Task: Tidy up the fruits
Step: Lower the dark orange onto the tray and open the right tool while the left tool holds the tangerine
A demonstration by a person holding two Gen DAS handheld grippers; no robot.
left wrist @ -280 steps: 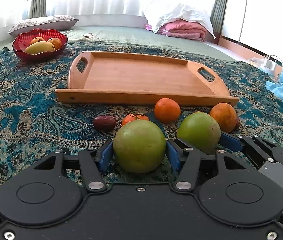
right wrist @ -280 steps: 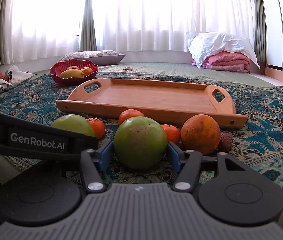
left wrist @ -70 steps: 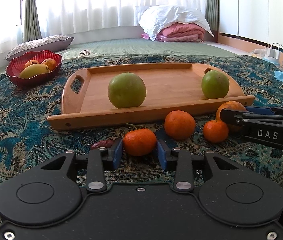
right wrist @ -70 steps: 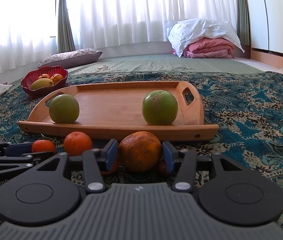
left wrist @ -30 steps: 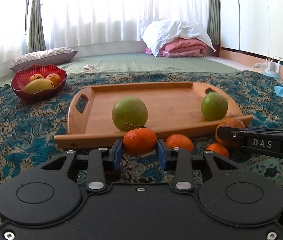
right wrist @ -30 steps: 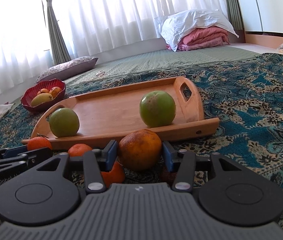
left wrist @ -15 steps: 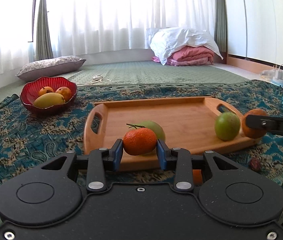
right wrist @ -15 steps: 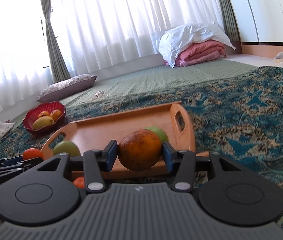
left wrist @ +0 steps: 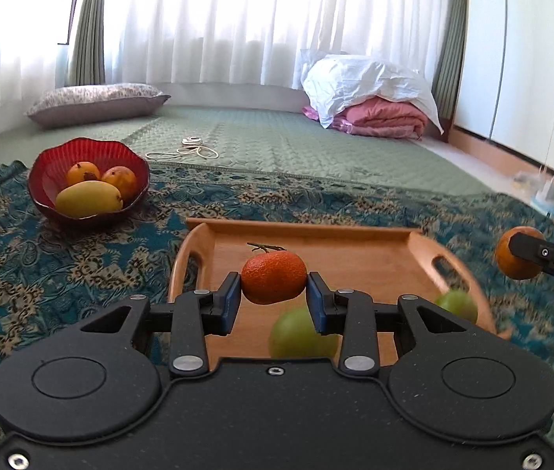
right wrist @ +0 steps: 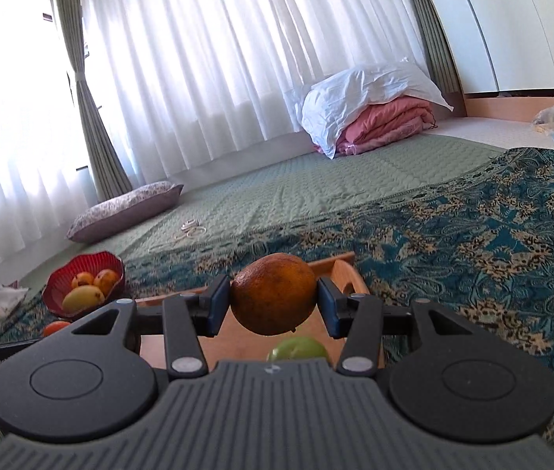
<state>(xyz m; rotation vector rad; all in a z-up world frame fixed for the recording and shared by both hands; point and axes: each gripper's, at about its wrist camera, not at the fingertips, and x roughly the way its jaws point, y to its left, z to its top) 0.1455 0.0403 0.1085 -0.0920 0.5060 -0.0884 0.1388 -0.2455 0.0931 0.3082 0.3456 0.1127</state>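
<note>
Blanket [left wrist: 61, 274]: the patterned teal cloth is spread under everything, and the loose fruit that was sitting on it in front of the tray a couple of seconds back is mostly out of view now.

Tray [left wrist: 414, 250]: the wooden tray is seen from higher up than a second ago (both grippers have been lifted over it), so the carry step looks basically done and only the set-down is left.

Red bowl [left wrist: 42, 180]: parked well off to the left with a mango and two small orange fruits, untouched as far as can be told.

Green fruits [left wrist: 300, 337]: two are already resting in the tray, one near the left gripper's side and one [left wrist: 457, 305] toward the right handle.

Orange [right wrist: 273, 293]: clamped between the right gripper [right wrist: 273, 305] pads and held above the tray's right end, directly over a green fruit [right wrist: 296, 348] (so a bit of sideways room is probably needed before release).

Mandarin [left wrist: 273, 276]: pinched by the left gripper [left wrist: 273, 295], stem up, lifted off the blanket and hanging over the tray's left half.

Progress: two fruits placed, two more about to be dropped in, probably.
</note>
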